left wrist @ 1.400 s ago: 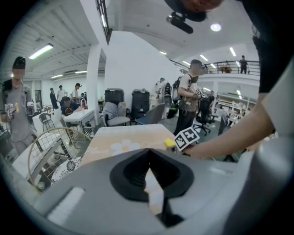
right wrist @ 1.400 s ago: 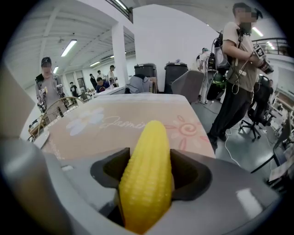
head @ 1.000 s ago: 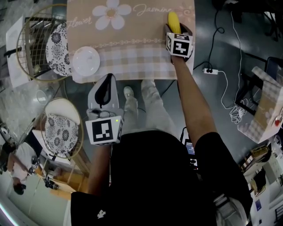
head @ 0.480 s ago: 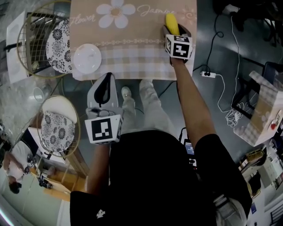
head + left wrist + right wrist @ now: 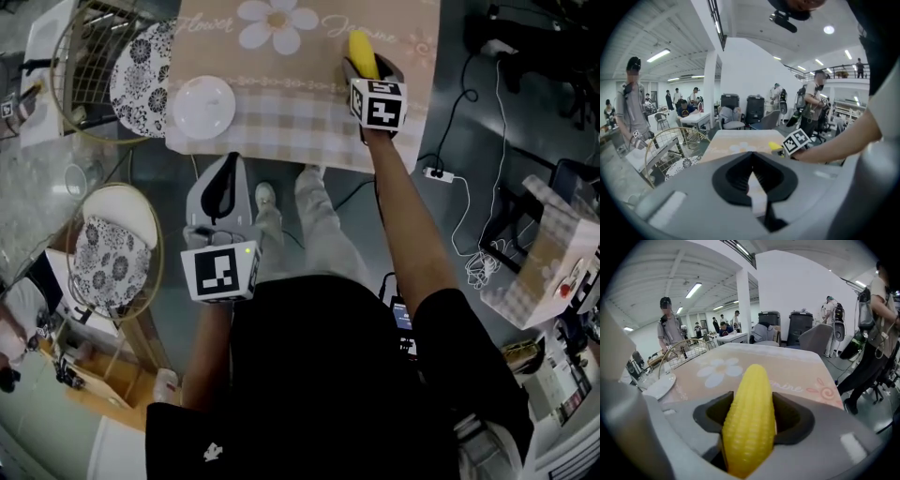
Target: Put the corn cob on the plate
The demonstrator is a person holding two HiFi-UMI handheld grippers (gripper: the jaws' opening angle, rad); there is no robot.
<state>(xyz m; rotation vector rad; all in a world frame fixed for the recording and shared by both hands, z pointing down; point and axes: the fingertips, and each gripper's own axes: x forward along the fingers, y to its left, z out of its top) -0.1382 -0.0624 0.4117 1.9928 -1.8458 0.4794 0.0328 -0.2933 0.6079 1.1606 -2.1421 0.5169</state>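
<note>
a surface [image 5: 412, 112] draped in a beige tablecloth [image 5: 309, 66], seen from above. a white flower [image 5: 277, 21] is printed toward the cloth's 11 o'clock, with pale script lettering [image 5: 352, 26] running on toward 1 o'clock. a checked band [image 5: 300, 122] crosses its near edge. a small white plate [image 5: 204, 106] lies on the cloth at about 8 o'clock, close to the left hem.

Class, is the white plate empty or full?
Empty: the white plate lies bare, and the corn cob is clamped in the right tongs.
</note>
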